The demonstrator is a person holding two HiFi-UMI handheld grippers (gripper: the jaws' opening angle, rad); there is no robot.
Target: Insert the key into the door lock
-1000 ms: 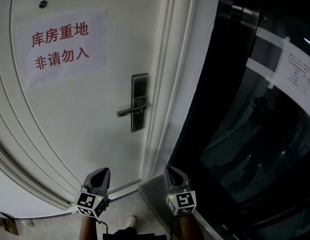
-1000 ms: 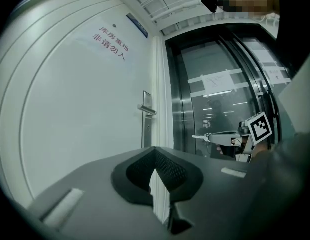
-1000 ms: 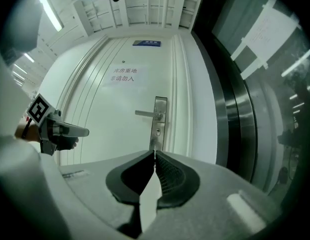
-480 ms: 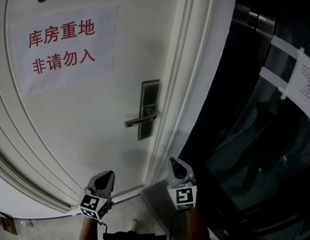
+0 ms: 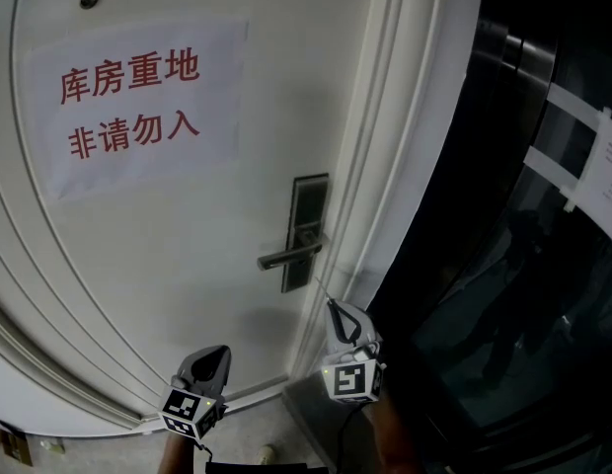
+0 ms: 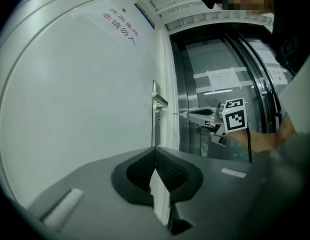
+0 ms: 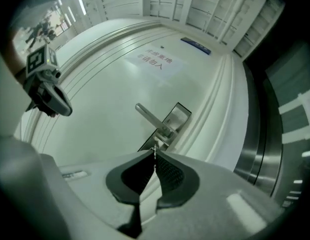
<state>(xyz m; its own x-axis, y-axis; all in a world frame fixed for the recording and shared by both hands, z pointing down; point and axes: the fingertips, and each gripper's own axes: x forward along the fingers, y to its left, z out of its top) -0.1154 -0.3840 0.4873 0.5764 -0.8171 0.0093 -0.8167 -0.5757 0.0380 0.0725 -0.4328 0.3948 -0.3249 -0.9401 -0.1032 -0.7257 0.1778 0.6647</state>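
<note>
The key (image 7: 155, 154) is mostly hidden between the closed pads of the right gripper (image 7: 155, 150). Only a thin sliver shows, too small to tell its teeth or shape. No keyhole can be made out on the lock plate (image 5: 308, 227). The door (image 5: 188, 255) runs off the head view's top and left edges. The left forearm (image 5: 175, 459) and right forearm (image 5: 395, 442) are cut off at the bottom edge. The taped paper (image 5: 608, 171) is cut by the right edge, its print too small to read.

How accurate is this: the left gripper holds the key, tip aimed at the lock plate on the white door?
Wrong side. The right gripper holds the key, tip aimed at the lock plate on the white door. The right gripper view shows it pinched between the fingers.
</note>
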